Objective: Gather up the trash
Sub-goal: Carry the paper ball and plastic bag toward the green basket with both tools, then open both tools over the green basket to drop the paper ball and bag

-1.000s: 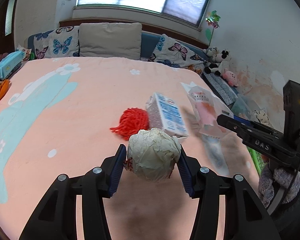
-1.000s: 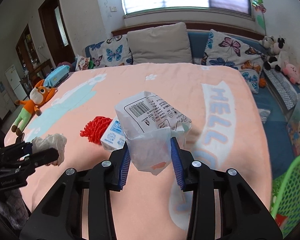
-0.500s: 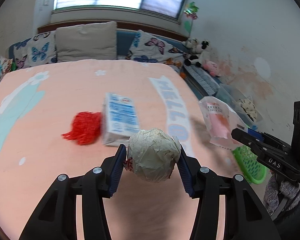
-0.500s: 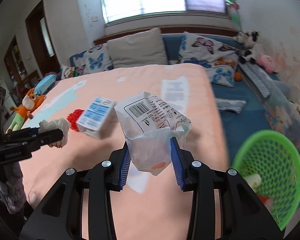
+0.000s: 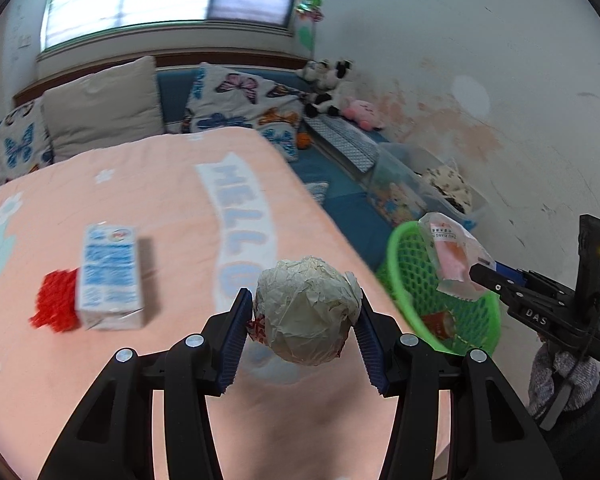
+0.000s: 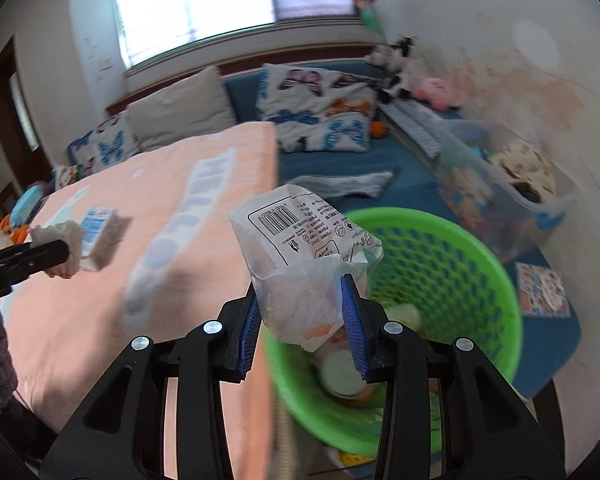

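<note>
My left gripper is shut on a crumpled paper ball, held above the right part of the peach bed cover. My right gripper is shut on a clear plastic wrapper with a barcode, hanging over the near rim of a green mesh basket. The left wrist view shows that wrapper above the basket. Trash lies in the basket's bottom. A blue-and-white carton and a red mesh puff lie on the bed.
Pillows and plush toys line the far wall. A clear storage bin stands beyond the basket, on the blue floor mat. The bed edge runs just left of the basket. A sleeve shows behind the right gripper.
Both grippers swung to the right with their loads. The right one now holds the wrapper over the green basket, and the left one has come to the bed's right edge, leaving carton and puff behind.
</note>
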A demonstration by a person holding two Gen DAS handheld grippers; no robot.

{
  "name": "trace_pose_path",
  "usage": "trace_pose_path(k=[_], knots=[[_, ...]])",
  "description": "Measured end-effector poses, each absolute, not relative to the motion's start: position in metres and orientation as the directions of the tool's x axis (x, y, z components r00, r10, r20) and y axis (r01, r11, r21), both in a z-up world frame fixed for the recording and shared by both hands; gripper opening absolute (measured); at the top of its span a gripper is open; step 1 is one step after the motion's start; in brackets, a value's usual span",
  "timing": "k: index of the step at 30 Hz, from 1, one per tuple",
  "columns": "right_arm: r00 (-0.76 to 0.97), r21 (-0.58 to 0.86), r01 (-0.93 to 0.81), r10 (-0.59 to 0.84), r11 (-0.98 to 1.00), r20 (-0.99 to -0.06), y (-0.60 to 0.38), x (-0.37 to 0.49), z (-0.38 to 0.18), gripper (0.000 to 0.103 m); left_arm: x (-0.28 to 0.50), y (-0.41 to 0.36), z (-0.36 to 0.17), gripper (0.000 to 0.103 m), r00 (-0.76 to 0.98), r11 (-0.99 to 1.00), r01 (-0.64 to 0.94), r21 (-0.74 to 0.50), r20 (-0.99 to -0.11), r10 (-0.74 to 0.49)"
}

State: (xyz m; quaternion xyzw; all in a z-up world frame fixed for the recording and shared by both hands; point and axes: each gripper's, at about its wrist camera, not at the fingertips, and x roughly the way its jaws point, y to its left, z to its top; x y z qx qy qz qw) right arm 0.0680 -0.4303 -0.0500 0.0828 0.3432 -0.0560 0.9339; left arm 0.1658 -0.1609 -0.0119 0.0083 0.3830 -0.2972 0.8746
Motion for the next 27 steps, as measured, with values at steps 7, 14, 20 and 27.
trace_pose_path(k=[7,14,20,27], knots=[[0.728,0.134,0.242,-0.088,0.961,-0.680,-0.469,0.060,-0.071,0.041,0.162,-0.212,-0.008,0.049,0.490,0.781,0.595,-0.189,-0.685,-0.539],[0.713,0.175,0.286,-0.087,0.942,-0.696,-0.494,0.049,-0.088,0.042,0.158,-0.260,-0.009,0.049,0.446,0.739,0.653,-0.168,-0.703,-0.554],[0.723,0.194,0.301,-0.091,0.934,-0.685,-0.504,0.035,-0.086,0.047,0.158,-0.294,-0.013,0.049,0.405,0.702,0.691,-0.173,-0.711,-0.574],[0.738,0.200,0.303,-0.097,0.932,-0.667,-0.508,0.019,-0.081,0.055,0.156,-0.335,-0.026,0.051,0.358,0.668,0.722,-0.180,-0.730,-0.583]])
